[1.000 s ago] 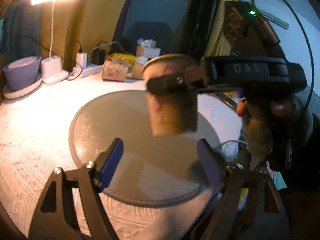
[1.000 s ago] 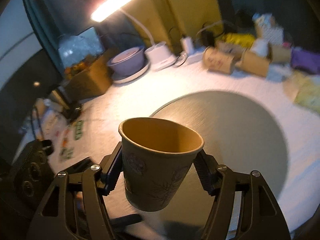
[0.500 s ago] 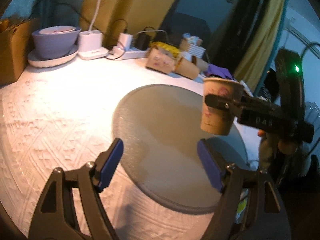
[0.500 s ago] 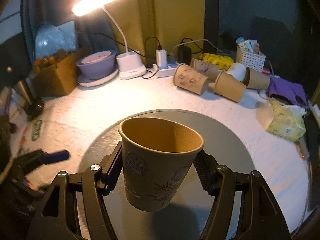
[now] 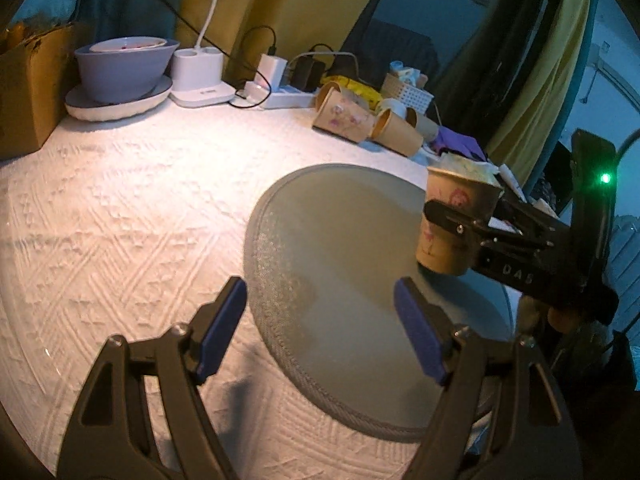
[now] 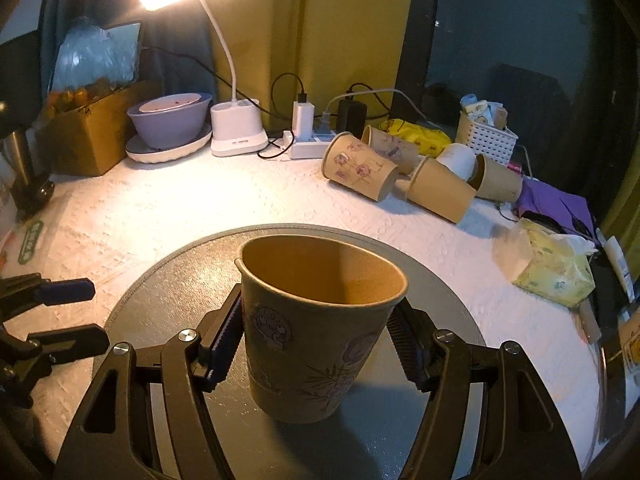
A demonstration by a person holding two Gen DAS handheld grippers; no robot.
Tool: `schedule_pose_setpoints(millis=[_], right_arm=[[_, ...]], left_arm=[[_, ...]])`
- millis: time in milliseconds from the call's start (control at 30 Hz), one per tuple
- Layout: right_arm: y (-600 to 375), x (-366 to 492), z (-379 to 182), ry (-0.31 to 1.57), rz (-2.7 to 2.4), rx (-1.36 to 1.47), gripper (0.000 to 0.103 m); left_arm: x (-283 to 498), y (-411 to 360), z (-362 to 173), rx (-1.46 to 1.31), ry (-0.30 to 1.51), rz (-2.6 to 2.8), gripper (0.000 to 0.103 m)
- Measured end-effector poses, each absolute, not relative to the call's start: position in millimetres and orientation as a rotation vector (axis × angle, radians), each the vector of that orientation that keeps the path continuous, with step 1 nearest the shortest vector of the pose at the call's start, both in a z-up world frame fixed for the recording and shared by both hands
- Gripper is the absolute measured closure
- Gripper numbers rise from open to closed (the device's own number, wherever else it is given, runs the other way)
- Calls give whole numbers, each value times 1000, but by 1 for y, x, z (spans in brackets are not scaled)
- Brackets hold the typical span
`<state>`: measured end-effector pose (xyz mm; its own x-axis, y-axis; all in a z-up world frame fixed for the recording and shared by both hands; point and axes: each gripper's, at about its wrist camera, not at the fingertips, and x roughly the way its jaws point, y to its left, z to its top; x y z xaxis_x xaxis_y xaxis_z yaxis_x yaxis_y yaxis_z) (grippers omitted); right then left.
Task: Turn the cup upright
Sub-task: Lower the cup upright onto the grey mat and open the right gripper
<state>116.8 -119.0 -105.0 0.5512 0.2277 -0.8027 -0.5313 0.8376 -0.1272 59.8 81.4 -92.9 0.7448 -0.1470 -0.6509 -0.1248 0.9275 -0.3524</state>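
A brown paper cup (image 6: 316,328) with purple drawings stands upright, mouth up, between the fingers of my right gripper (image 6: 316,350), which is shut on it. Its base is at or just above the grey round mat (image 6: 436,276). In the left wrist view the same cup (image 5: 454,224) shows at the mat's right edge, held by the right gripper (image 5: 516,248). My left gripper (image 5: 320,328) is open and empty, over the mat's (image 5: 340,240) near-left edge.
Several paper cups (image 6: 360,172) lie on their sides at the back. A purple bowl (image 6: 170,120) on a plate, a white lamp base (image 6: 238,132), a power strip (image 6: 308,148), a white basket (image 6: 486,136), a cardboard box (image 6: 86,132) and a tissue pack (image 6: 552,268) ring the white tablecloth.
The right gripper has carried the upright cup lower toward the mat. The left gripper has drawn back to the left, away from the cup.
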Motion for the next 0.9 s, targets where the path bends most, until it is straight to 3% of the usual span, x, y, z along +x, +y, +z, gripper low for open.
schedule_pose_setpoints(millis=[733, 900], right_arm=[[-143, 75, -97, 885, 410, -356, 31], [-147, 62, -92, 883, 397, -349, 25]], left_arm=[[38, 61, -85, -325, 714, 12, 26], [27, 56, -79, -301, 700, 27, 25]])
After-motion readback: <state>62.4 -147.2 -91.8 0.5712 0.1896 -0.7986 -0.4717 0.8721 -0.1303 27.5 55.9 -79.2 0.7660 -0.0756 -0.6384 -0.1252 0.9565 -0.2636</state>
